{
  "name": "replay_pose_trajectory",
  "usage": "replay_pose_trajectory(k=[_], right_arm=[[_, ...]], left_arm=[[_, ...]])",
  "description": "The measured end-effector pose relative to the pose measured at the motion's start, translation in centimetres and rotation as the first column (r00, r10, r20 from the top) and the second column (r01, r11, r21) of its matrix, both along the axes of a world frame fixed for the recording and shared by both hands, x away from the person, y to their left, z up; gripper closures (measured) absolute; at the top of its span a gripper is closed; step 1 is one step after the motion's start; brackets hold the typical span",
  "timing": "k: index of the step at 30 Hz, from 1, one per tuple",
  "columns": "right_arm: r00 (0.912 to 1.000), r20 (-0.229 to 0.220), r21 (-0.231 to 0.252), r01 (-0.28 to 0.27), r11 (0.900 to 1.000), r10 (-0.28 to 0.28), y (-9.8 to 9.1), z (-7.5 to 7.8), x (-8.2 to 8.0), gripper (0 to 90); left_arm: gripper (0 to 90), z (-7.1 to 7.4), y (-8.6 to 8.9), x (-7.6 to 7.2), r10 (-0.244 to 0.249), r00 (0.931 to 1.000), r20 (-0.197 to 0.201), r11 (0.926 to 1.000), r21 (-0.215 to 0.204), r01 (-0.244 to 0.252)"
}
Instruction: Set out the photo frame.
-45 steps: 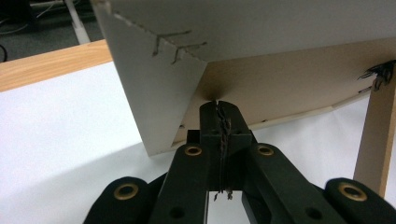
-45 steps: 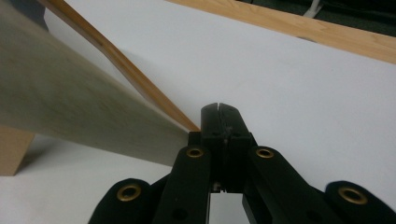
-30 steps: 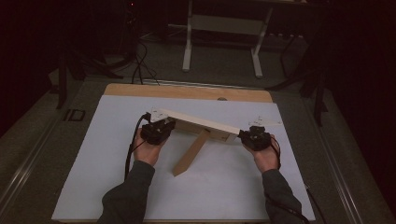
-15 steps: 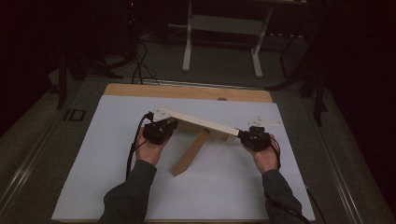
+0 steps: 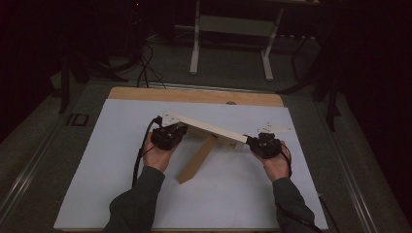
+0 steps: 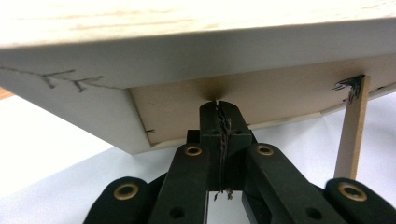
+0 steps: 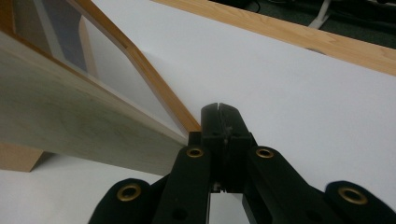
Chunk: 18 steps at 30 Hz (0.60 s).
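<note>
In the left gripper view the pale board [image 6: 196, 51] runs off both side edges; pencil marks [image 6: 70, 80] on it are too scrawled to read.

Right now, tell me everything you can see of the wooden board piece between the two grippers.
The wooden board piece is a long, pale plank with light grain, joined like a T to a darker wooden leg that slants down to the white sheet. The plank lies across the table, its left end farther away. Its underside looks brown, with pencil scribbles on one edge. The left gripper, jaws shut, sits at its left end under the plank; the right gripper, also shut, meets its right end.
</note>
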State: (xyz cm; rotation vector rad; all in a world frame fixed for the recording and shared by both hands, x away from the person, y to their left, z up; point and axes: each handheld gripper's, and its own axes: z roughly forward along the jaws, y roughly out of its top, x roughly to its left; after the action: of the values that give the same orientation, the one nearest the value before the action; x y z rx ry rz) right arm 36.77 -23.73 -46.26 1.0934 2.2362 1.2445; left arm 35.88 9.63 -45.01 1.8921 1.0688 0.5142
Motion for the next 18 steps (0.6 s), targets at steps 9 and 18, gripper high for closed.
replay_pose_trajectory(k=[9, 18], right_arm=[[0.9999, 0.008, -0.006, -0.01, 0.9999, 0.01, 0.16, 0.15, -0.16, 90.0], [0.9997, 0.015, -0.003, -0.02, 0.9998, 0.02, 0.45, 0.39, -0.34, 90.0]], left_arm=[[90.0, 0.36, -0.48, -0.24, -0.018, 0.9998, 0.007, 0.9998, 0.001, 0.018], [90.0, 0.89, -0.95, -0.6, -0.042, 0.999, 0.017, 0.9991, 0.0, 0.042]])
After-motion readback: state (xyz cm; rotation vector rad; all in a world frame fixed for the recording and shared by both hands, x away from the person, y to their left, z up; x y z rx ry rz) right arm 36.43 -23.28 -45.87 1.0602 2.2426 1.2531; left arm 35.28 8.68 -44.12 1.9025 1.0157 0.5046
